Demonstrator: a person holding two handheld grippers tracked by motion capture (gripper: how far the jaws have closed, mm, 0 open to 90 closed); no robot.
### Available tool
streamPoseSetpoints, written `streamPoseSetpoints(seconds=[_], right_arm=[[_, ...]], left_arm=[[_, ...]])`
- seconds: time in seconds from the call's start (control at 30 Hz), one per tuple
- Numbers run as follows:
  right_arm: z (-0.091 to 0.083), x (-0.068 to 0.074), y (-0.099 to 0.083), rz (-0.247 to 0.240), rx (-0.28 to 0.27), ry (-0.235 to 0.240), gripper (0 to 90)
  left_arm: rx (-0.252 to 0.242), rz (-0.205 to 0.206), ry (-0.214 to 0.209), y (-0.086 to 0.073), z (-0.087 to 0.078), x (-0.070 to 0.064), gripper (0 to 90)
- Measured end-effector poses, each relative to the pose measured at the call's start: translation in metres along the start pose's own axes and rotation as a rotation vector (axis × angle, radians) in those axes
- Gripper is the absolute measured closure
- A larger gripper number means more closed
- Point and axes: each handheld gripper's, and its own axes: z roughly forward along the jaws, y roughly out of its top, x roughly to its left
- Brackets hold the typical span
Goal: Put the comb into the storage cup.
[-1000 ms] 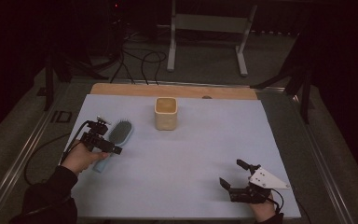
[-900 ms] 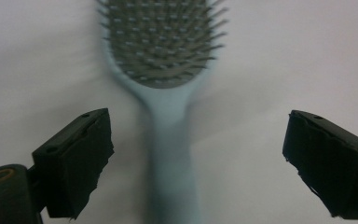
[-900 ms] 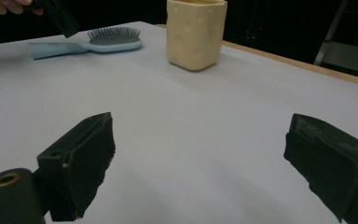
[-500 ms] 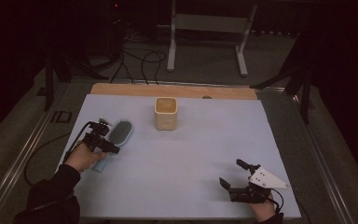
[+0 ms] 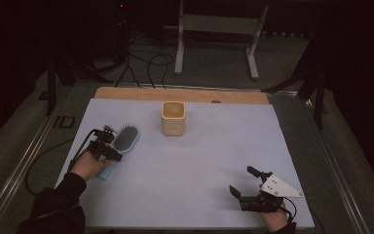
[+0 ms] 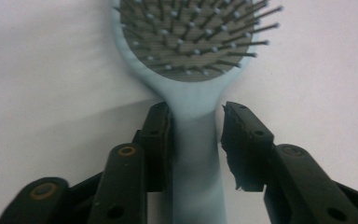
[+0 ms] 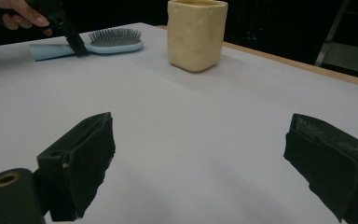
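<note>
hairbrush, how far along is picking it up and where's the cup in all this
Nothing looks done: the hairbrush lies flat on the table. In hand: the left gripper straddles its handle, one jaw touching, the other apart. The right gripper waits open. The cup stands untouched, apart from the brush.

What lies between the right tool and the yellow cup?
Nothing: only bare white table cover lies between the right tool and the yellow cup, as the right gripper view shows.
</note>
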Motion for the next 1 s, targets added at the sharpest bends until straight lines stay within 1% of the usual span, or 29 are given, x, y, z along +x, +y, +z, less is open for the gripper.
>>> streamPoseSetpoints(seconds=[0.07,0.1,0.17,0.3,0.37,0.4,0.47,0.53,0.6,0.67,0.8,0.93,1.0], right_arm=[[0.0001,0.0004,0.0001,0.000,0.002,0.001,8.2],[0.0002,0.0006,0.0002,0.000,0.002,0.001,8.2],[0.0005,0.0006,0.0001,0.002,0.003,0.001,8.2],[0.0004,0.0007,0.0003,0.000,0.002,0.000,8.2],[0.0005,0.0009,0.0003,0.002,0.003,0.000,8.2],[0.0005,0.0009,0.0003,0.002,0.002,0.000,8.2],[0.0004,0.0008,0.0005,-0.003,0.001,0.000,8.2],[0.0006,0.0010,0.0003,0.003,0.005,0.001,8.2],[0.0006,0.0012,0.0003,0.004,0.006,0.001,8.2],[0.0006,0.0011,0.0004,-0.001,0.005,0.002,8.2],[0.0004,0.0010,0.0005,0.000,0.004,0.000,8.2],[0.0004,0.0004,0.0006,0.002,0.004,-0.003,8.2],[0.0002,0.0002,0.0005,0.003,0.005,-0.004,8.2]], left_arm=[[0.002,-0.008,-0.005,0.0005,-0.0001,0.0014,65.6],[-0.002,-0.020,-0.007,0.0005,0.0005,0.0015,65.6],[-0.001,-0.017,0.003,0.0005,0.0008,0.0007,67.0],[0.016,-0.009,0.019,0.0024,0.0011,-0.0014,67.6],[0.021,-0.011,0.022,0.0028,0.0011,-0.0020,68.4],[0.038,-0.024,0.022,0.0047,0.0012,-0.0019,68.4],[0.047,-0.029,0.022,0.0058,0.0017,-0.0020,69.1],[0.058,-0.030,0.022,0.0072,0.0020,-0.0017,69.4],[0.065,-0.029,0.033,0.0082,0.0024,-0.0032,69.7],[0.062,-0.021,0.043,0.0076,0.0023,-0.0047,70.0],[0.051,-0.021,0.034,0.0065,0.0017,-0.0034,70.3],[0.044,-0.005,0.027,0.0060,0.0005,-0.0026,70.5],[0.029,0.005,0.032,0.0057,-0.0009,-0.0027,70.5]])
